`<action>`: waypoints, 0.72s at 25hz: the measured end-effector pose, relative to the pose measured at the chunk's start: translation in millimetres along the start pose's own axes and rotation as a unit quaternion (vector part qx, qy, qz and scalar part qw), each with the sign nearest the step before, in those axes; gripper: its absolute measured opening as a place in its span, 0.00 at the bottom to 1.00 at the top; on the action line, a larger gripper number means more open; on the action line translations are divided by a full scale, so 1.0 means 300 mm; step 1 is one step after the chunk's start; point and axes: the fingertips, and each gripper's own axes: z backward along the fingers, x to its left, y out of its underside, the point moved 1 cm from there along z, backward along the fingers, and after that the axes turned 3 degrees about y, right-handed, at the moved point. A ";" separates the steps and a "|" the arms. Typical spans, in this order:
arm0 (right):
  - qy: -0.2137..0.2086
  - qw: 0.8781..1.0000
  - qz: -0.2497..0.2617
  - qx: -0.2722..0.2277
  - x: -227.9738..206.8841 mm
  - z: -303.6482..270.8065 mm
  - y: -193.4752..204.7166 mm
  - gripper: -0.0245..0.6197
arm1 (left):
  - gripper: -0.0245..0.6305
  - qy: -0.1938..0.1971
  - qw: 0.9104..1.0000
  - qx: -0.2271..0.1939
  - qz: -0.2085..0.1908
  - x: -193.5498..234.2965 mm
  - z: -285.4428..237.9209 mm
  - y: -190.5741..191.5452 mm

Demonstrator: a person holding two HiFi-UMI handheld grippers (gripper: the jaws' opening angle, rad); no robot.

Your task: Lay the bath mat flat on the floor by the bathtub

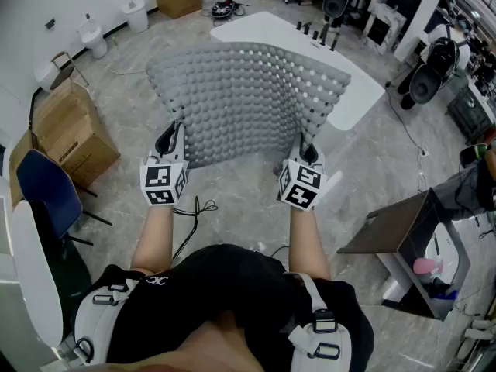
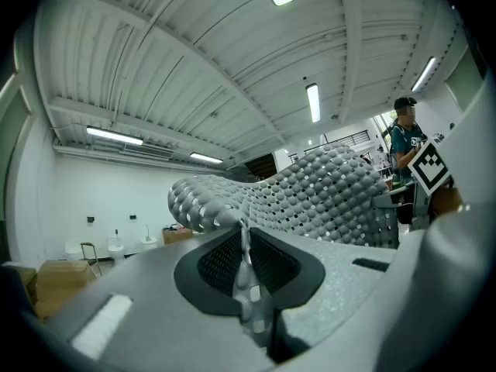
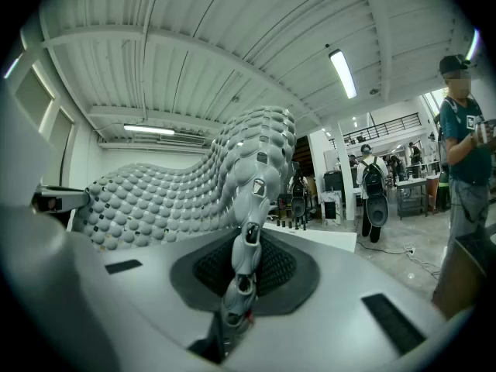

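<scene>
You hold the bath mat (image 1: 248,99) in the air over the floor (image 1: 232,200), left hand-held gripper (image 1: 172,136) and right hand-held gripper (image 1: 308,152) each clamped on its near edge. Next, probably lower it flat.

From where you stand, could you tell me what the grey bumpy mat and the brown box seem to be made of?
Grey bumpy perforated bath mat: likely soft rubber or silicone, matte; it bends in soft curves. Brown box: likely cardboard, dull, with creased edges.

White slab (image 1: 364,91) partly hidden behind bath mat (image 1: 248,99), bystander (image 3: 465,153) cut off at right edge
</scene>
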 end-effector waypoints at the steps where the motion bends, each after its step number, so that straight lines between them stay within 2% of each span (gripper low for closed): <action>1: 0.000 1.000 0.002 0.001 0.007 0.006 0.004 0.09 | 0.09 -0.001 1.000 0.002 0.001 0.004 0.008 0.005; 18: -0.016 1.000 0.005 0.014 0.201 0.033 0.046 0.10 | 0.10 0.004 1.000 0.008 0.018 0.149 0.081 0.059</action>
